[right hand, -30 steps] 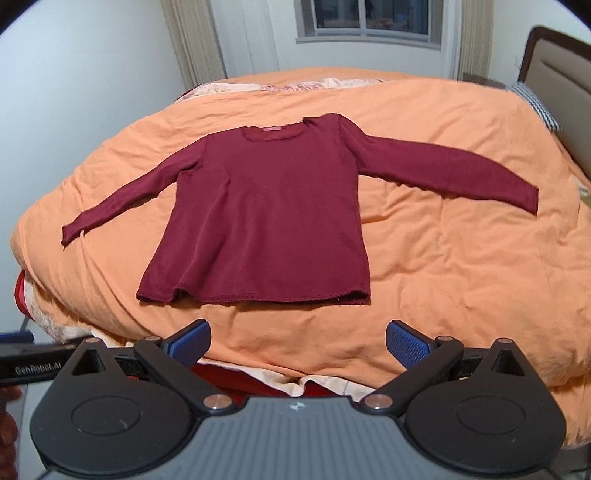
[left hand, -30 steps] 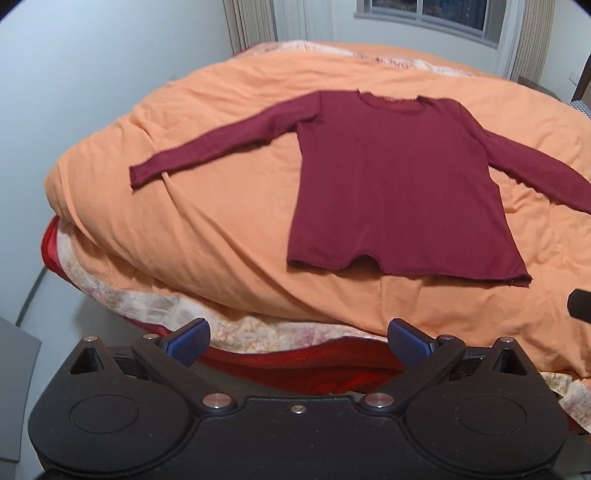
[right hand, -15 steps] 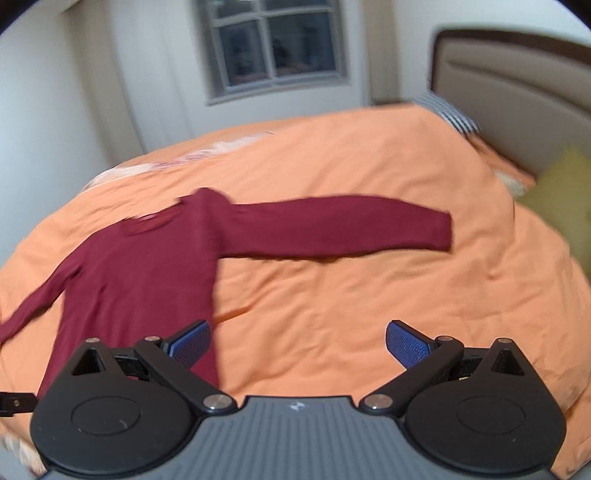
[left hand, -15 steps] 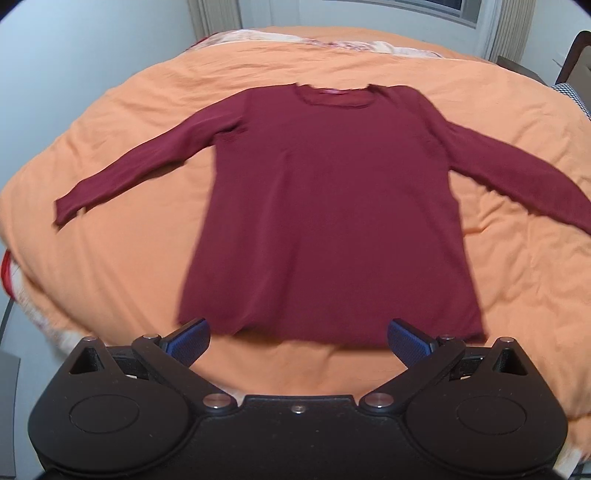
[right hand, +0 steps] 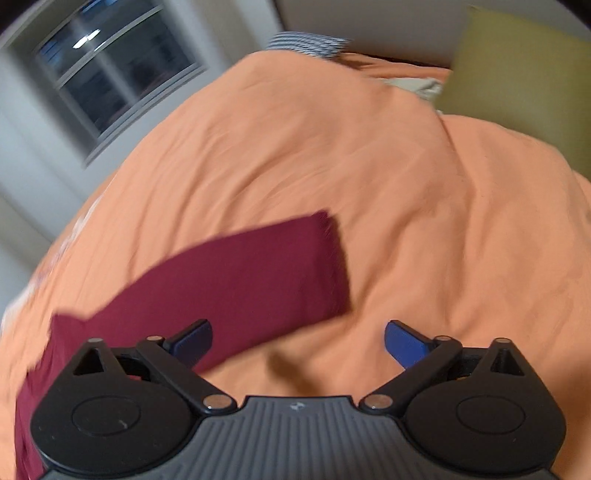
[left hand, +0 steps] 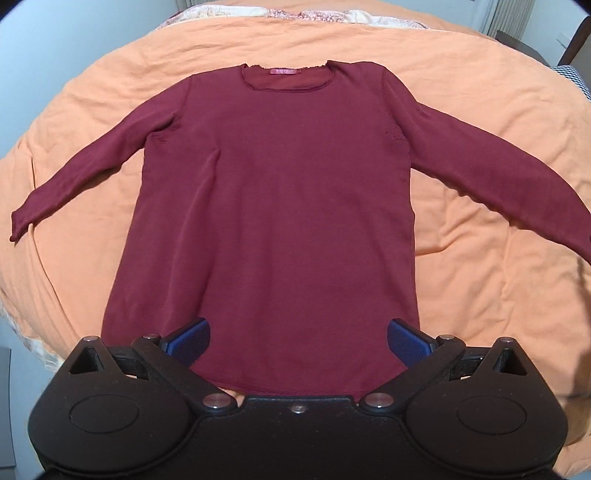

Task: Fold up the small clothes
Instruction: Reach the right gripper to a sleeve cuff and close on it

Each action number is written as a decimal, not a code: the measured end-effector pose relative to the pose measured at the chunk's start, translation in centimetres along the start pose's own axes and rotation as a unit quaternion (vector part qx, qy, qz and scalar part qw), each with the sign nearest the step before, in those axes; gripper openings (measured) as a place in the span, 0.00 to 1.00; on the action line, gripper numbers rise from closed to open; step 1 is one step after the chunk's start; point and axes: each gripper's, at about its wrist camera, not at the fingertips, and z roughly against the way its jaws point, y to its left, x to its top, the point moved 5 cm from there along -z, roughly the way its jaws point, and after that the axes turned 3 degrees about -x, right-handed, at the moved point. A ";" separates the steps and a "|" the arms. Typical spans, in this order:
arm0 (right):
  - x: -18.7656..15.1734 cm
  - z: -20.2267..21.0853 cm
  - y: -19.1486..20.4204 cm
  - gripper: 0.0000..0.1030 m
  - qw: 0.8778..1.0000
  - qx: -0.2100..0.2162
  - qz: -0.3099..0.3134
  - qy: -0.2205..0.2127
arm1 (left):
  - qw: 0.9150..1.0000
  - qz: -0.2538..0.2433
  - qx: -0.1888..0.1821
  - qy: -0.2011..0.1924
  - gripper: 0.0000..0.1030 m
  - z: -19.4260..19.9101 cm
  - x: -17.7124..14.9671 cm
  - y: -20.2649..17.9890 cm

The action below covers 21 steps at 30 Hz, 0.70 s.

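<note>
Left wrist view looks down the length of a maroon long-sleeved top (left hand: 280, 206) spread flat, front up, on an orange duvet (left hand: 480, 92). Its neckline, with a small pink label, lies toward 12 o'clock and its hem toward 6 o'clock. One sleeve runs out toward 8 o'clock and ends in a cuff near the frame's edge; the other sleeve runs toward 4 o'clock and is cut off by the frame. The left gripper (left hand: 297, 341) hangs over the hem with its blue-padded fingers (left hand: 188, 339) spread wide, nothing between them; whether the pads touch the cloth cannot be told. A strip of pale patterned bedding (left hand: 295, 13) shows beyond the duvet at 12 o'clock.

Right wrist view is blurred. It shows the right-hand sleeve of the maroon long-sleeved top (right hand: 240, 280) lying across the orange duvet (right hand: 406, 177), its cuff end pointing toward 1 o'clock and the rest running off toward 8 o'clock. The right gripper (right hand: 297, 341) is just beside the cuff, its fingers (right hand: 404, 341) wide apart and empty; one finger overlaps the sleeve in the picture, the other is over bare duvet. At 10 o'clock stands a dark window (right hand: 110, 81); at 2 o'clock a yellow-green pillow (right hand: 517, 74), and at 12 o'clock a checked pillow (right hand: 306, 42).
</note>
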 end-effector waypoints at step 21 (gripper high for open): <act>3.3 0.6 7.0 0.06 0.993 -0.051 0.087 -0.067 | 0.998 0.040 -0.030 -0.029 0.99 -1.1 5.1 4.3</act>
